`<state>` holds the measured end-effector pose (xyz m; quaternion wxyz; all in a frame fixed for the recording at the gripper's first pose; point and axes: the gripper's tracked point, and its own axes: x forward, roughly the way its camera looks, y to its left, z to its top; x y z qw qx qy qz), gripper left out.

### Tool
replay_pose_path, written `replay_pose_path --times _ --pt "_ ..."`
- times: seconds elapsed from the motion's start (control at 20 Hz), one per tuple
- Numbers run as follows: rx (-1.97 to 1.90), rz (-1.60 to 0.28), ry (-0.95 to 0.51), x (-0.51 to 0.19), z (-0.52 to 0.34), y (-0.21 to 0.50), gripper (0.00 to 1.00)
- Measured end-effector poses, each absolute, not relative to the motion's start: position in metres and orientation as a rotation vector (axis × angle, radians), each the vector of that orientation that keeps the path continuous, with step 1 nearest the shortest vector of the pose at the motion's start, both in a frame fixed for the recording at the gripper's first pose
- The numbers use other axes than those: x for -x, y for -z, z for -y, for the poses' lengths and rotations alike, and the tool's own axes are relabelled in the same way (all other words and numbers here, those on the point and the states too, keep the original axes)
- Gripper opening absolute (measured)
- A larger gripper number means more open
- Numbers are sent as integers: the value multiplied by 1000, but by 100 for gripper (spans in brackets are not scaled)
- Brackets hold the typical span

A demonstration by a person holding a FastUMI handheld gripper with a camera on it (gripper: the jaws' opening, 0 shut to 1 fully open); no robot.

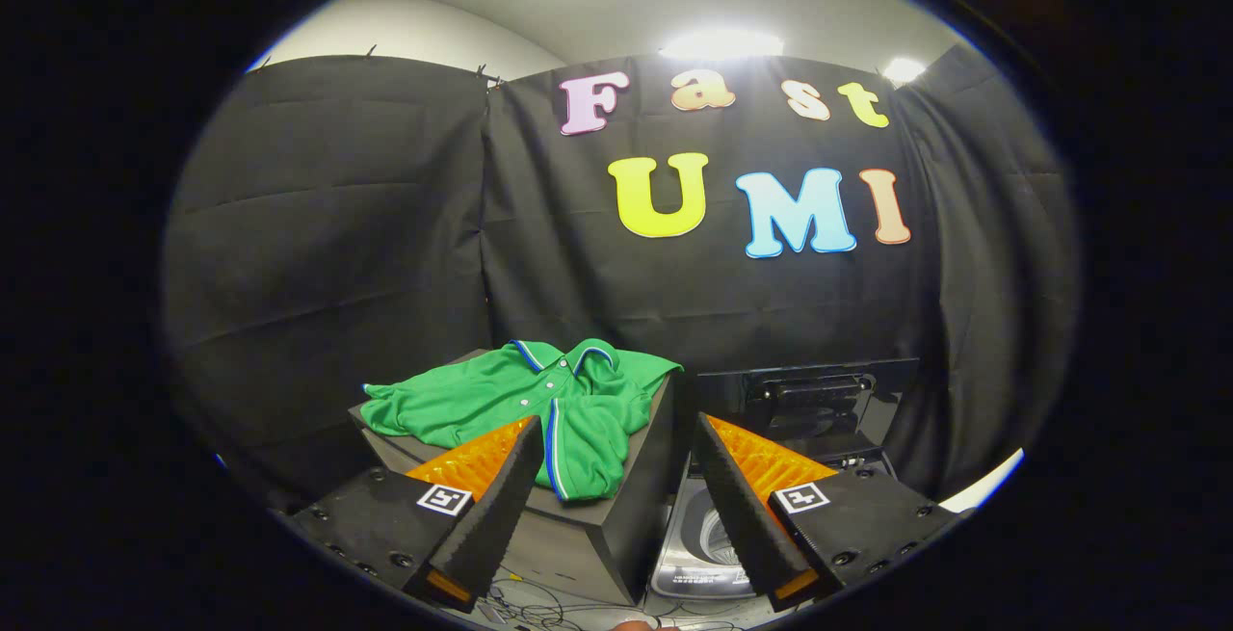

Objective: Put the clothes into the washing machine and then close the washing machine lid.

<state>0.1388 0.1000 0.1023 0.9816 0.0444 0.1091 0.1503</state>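
A green polo shirt (535, 405) lay spread over the top of a dark box (616, 506), collar toward the booth wall, one hem hanging over the box's near edge. The gripper (613, 438) hovered in front of the box with its fingers wide apart and nothing between them; the left finger (486, 515) overlapped the shirt's lower edge in the gripper view, though contact could not be told. Judged step: reaching for the shirt, not yet grasped.

To do it well, the gripper should drop onto a bunched fold near the shirt's middle or placket, not the thin hanging hem, so both fingers pinch several layers and the sleeves come along when lifted.

Right of the box, lower down, sat the washing machine (698, 549), its drum opening showing between the box and the right finger (742, 506). Its lid (804, 400) stood raised behind it, against the wall. The carry should be short, lifting clear of the box corner before lowering into the drum. Loose cables (539, 607) lay on the floor below.
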Motion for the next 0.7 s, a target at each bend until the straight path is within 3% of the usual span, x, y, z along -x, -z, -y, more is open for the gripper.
replay_pose_path --times 0.7 --pt "-28 -447 -362 -195 -158 -104 98"
